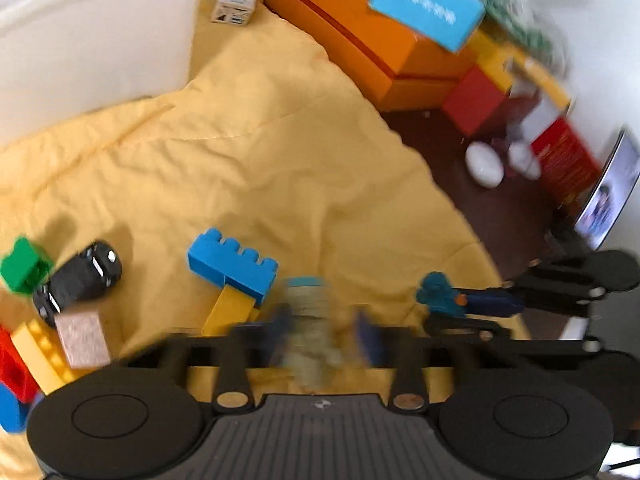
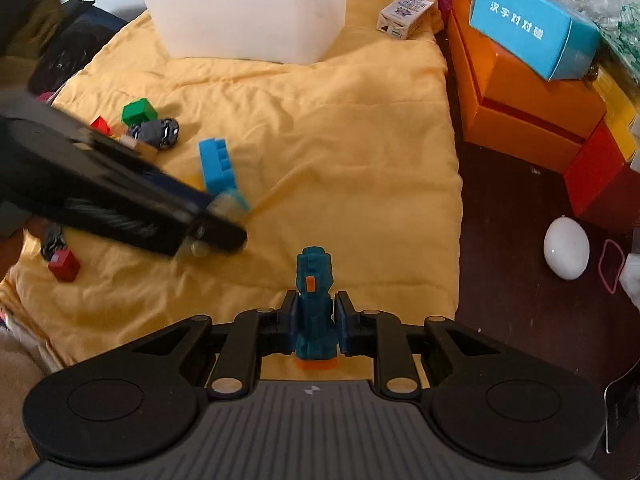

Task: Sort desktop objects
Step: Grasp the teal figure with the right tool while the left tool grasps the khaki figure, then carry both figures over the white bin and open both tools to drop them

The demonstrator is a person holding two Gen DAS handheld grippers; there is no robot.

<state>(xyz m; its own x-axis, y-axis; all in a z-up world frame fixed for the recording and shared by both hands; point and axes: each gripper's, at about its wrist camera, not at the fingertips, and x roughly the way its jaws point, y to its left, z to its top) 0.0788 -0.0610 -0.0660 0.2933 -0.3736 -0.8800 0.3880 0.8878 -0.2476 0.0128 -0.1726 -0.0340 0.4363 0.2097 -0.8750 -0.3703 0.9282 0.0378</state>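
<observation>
The right gripper [image 2: 316, 320] pinches a teal toy [image 2: 315, 304] between its pads, the toy standing upright with its orange base at the bottom. Ahead and to its left, the left gripper [image 1: 323, 334] carries a blurred pale jar [image 1: 310, 320] with a light blue cap between its fingers; motion blur hides whether the pads actually press it. Just ahead-left of the left gripper a blue brick [image 1: 232, 266] lies on the yellow cloth [image 1: 256, 152], touching a yellow brick [image 1: 230, 314]. Farther left sit a black toy car [image 1: 78, 280] and a green block [image 1: 22, 266]. A white bin [image 2: 244, 12] stands far ahead of the right gripper.
</observation>
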